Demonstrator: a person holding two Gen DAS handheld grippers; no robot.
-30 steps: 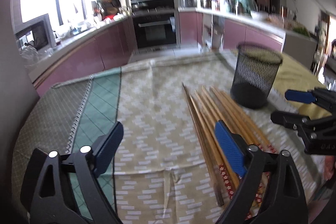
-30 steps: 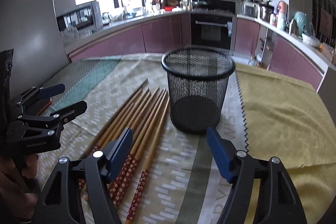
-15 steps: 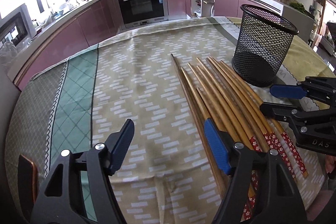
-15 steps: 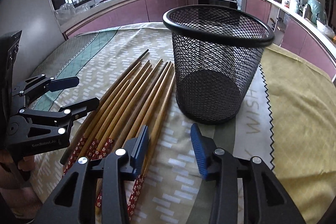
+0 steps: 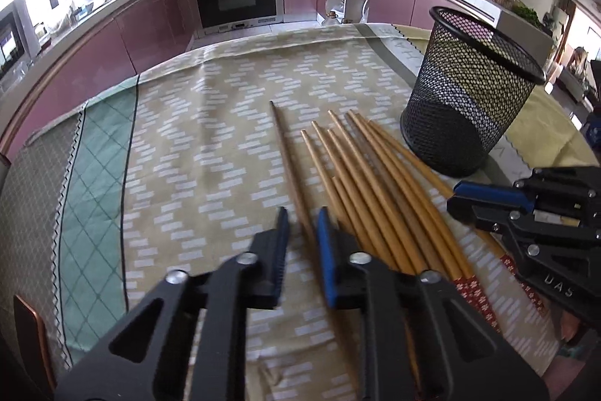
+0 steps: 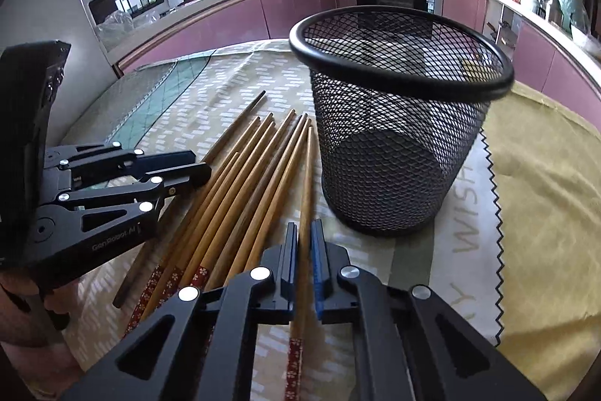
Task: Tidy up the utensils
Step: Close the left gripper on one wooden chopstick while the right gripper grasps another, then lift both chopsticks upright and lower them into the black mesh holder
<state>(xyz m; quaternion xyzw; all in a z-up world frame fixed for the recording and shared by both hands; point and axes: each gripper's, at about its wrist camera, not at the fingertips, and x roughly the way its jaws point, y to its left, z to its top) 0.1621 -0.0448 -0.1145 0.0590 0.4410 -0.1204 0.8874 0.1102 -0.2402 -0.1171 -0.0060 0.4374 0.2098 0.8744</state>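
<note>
On a kitchen table spread with a beige patterned tablecloth, two hand-held grippers have each clamped down on one chopstick from a loose row of wooden sticks. At far left, the left gripper is clenched around the dark brown wooden chopstick, the outermost of the row, which lies slightly apart from its neighbours. Beside it the bundle of light bamboo chopsticks with red flowered ends lies flat on the cloth, tips fanning toward the far side of the table. The right gripper grips the light chopstick nearest the basket, well back toward its decorated end. At right stands the black wire-mesh cylindrical basket, upright and empty, just beside the row.

The step in hand appears to be lifting the first sticks for the basket. Each should probably rise straight off the cloth before it swings, so that its long forward end does not drag its neighbours, then tip upright over the rim and go in point first.

Open cloth lies to the left of the dark stick. The tight spot is between the rightmost stick and the basket wall, and the light basket could tip if its rim were knocked.
</note>
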